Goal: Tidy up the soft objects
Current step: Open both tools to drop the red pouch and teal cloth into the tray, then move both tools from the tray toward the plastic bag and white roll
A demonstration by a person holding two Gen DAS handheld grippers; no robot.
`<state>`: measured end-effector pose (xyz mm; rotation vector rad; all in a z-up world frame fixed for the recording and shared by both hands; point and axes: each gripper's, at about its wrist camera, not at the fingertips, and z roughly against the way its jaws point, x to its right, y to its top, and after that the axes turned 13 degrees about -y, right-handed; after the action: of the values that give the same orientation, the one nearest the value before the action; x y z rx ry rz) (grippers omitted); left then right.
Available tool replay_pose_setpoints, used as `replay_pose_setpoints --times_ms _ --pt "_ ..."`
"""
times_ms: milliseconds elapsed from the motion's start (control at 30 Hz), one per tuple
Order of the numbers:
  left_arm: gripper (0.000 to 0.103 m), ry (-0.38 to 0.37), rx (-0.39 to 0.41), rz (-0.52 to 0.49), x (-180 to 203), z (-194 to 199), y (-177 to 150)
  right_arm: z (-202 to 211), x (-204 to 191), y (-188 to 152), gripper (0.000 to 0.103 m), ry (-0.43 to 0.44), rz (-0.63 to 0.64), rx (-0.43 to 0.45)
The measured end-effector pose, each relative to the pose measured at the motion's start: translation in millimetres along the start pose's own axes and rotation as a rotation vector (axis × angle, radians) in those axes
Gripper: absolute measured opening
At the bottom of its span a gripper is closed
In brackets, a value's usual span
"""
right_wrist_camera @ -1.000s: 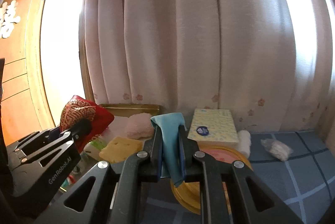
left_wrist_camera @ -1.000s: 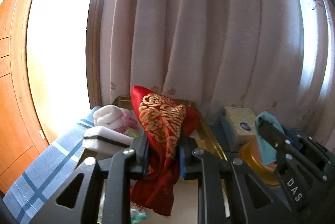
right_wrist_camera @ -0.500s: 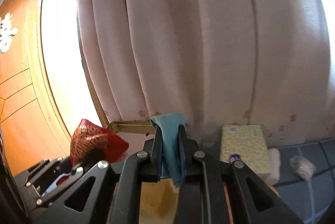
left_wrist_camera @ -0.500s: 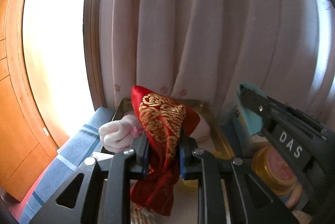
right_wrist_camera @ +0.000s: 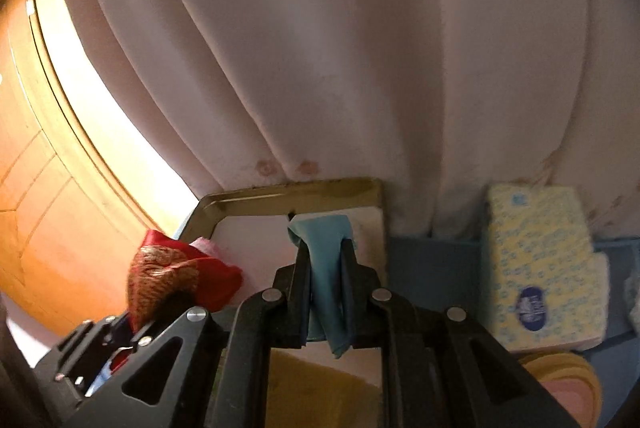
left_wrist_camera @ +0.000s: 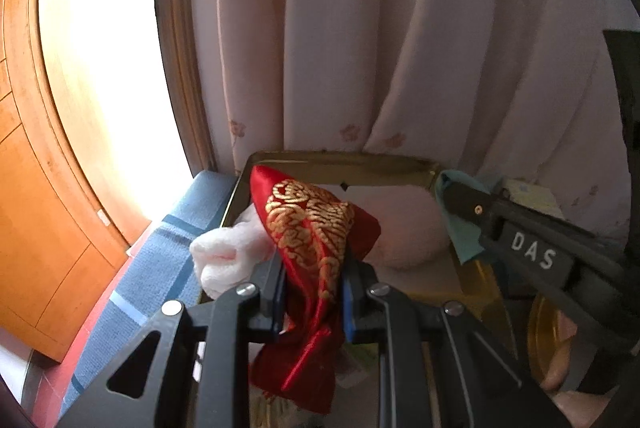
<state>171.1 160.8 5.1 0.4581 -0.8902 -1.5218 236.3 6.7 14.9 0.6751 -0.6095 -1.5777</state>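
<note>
- Left wrist view: the left tool is clamped on a red cloth with gold embroidery; the cloth rises above the jaws and hangs in folds below them.
- Behind the red cloth lies a gold tray with a raised rim, standing on a tabletop under a blue checked cover.
- A white roll of soft fabric rests at the tray's left edge, just beside the red cloth; a pale pink fluffy pad lies inside the tray.
- The right tool enters from the right, marked "DAS", gripping a teal cloth at the tray's right rim.
- A round gold dish sits at lower right, outside the tray, partly hidden by the right tool.
- A pink curtain hangs behind the tray; a wooden door stands at the left.
- Right wrist view: the right tool is closed on the teal cloth, held over the tray near its far rim.
- The left tool, at lower left, carries the red cloth; whether over the tray's left edge or just beside it cannot be told.
- A yellow sponge lies in the tray below the right tool.
- A yellow patterned tissue pack lies right of the tray on the blue cover, against the curtain.
</note>
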Motion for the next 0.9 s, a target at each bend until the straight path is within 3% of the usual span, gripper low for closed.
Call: replay_pose_setpoints --times_ms 67,133,167,200,233,267,333,433,533,600,733,833,900 --pt "0.023 0.012 -0.008 -0.007 3.8 -6.0 0.2 -3.3 -1.2 3.6 0.015 0.008 0.003 -0.015" --pt "0.032 0.008 -0.005 -0.016 4.7 -7.2 0.7 -4.5 -5.5 5.9 0.015 0.029 0.024 -0.022" --pt "0.052 0.009 -0.004 -0.020 2.5 -10.3 1.3 -4.7 -10.1 5.7 0.023 0.040 0.041 -0.030" --pt "0.078 0.009 -0.001 -0.030 4.8 -9.4 2.2 -6.0 -11.5 3.0 0.032 0.052 0.047 -0.034" --pt "0.089 0.005 0.011 -0.043 7.4 -4.7 2.1 -6.6 -12.6 1.9 0.059 0.080 0.046 -0.042" --pt "0.103 0.017 0.032 -0.057 8.6 -0.8 2.4 -7.8 -11.9 1.0 0.072 0.120 0.039 -0.061" --pt "0.103 0.103 0.111 -0.104 15.0 9.5 0.8 -5.7 -7.9 0.2 0.073 0.209 -0.007 -0.090" --pt "0.103 0.200 0.168 -0.152 18.0 14.1 -3.0 16.2 3.3 0.8 0.073 0.226 -0.063 -0.002" --pt "0.103 0.190 0.215 -0.125 17.7 26.6 -10.3 45.1 20.4 -3.8 0.073 0.217 -0.117 0.115" --pt "0.103 0.135 0.248 -0.076 17.7 36.4 -19.6 63.1 33.7 -12.4 0.073 0.202 -0.144 0.185" --pt "0.103 0.084 0.317 -0.022 24.4 47.7 -41.6 93.3 50.5 -44.8 0.074 0.066 -0.142 0.316" --pt "0.103 0.101 0.357 -0.057 42.0 45.2 -51.1 114.8 63.7 -72.6 0.085 -0.080 -0.177 0.458" --pt "0.103 0.095 0.363 -0.079 50.5 43.1 -56.5 125.0 72.2 -81.5 0.085 -0.158 -0.185 0.512"
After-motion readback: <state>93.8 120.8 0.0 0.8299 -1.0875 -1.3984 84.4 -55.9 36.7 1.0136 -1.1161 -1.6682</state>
